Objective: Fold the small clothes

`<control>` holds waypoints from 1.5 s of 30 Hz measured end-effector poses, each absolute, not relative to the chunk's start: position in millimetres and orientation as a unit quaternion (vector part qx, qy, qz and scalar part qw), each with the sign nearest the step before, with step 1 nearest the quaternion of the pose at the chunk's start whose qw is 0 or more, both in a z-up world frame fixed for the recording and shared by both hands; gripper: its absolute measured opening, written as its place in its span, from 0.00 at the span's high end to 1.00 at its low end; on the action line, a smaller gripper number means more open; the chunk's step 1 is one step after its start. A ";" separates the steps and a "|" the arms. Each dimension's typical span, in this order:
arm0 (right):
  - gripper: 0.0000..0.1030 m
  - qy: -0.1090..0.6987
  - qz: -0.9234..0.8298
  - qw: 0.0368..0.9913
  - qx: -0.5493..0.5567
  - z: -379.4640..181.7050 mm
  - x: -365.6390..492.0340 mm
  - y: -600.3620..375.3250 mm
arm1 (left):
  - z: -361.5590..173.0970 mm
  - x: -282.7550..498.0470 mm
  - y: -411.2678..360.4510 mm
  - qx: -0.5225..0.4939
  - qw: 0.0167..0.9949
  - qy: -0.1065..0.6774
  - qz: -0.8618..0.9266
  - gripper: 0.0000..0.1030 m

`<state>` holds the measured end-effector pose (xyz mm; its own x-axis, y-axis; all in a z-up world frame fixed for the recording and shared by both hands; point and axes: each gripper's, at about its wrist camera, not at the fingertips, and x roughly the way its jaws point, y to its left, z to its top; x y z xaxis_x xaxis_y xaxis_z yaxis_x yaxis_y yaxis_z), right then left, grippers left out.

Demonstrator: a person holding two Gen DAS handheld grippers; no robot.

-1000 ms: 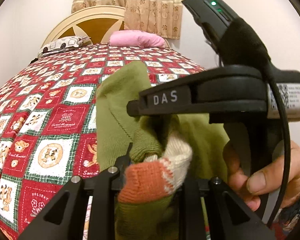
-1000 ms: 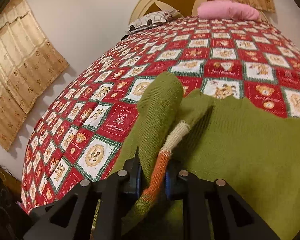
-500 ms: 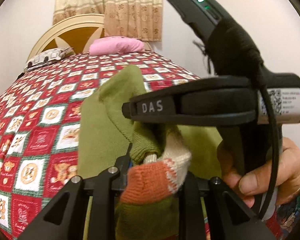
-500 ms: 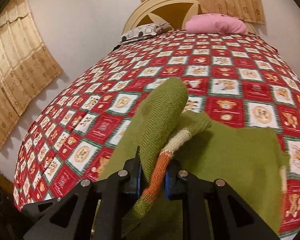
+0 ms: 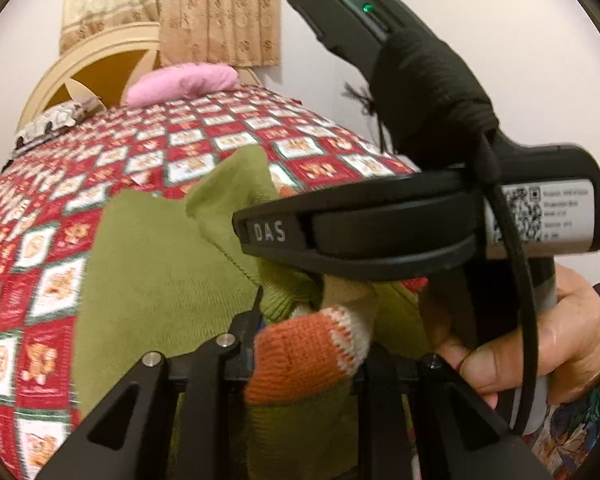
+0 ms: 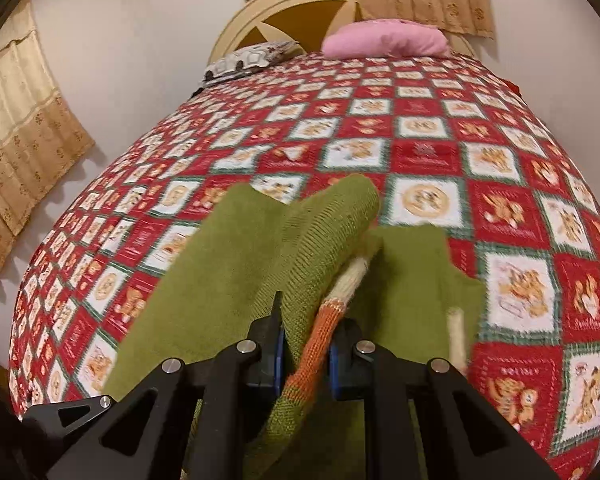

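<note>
The left claw (image 5: pixel 308 344) is clenched on a bunched orange-and-cream cuff (image 5: pixel 312 352) of a small green sweater (image 5: pixel 152 280), with more green knit crumpled around the pinch. The right claw (image 6: pixel 305 350) is clamped on a flattened strip of the same sweater, where an orange and cream band (image 6: pixel 324 332) runs up between the blue pads (image 6: pixel 278 354). Both claws hold their parts of the sweater raised, and the rest of the green knit drapes down from them onto the bed (image 6: pixel 420 128). In the right wrist view a loose fold of green arches up just ahead of the fingers, and the body of the sweater spreads out to both sides over the bedspread (image 6: pixel 516 208), a red, white and green patchwork printed with little bears. In the left wrist view the right claw's black handle crosses the frame just above the held cuff, lettered "DAS", with a white label at its far end and green lights on top. A hand (image 5: pixel 540 340) grips that handle at the right edge. At the head of the bed lie a pink pillow (image 6: pixel 384 40) and a patterned pillow (image 6: pixel 252 58), in front of a cream headboard (image 6: pixel 284 8) and beige curtains (image 5: pixel 204 8).
</note>
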<state>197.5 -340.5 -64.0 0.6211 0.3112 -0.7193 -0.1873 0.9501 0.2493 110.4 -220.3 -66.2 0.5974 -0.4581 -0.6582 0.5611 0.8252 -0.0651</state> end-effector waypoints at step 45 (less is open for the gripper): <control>0.71 0.423 0.085 0.883 0.186 -105.7 224.2 -434.4 | -68.3 95.6 -256.4 0.067 0.855 0.379 -0.348 0.47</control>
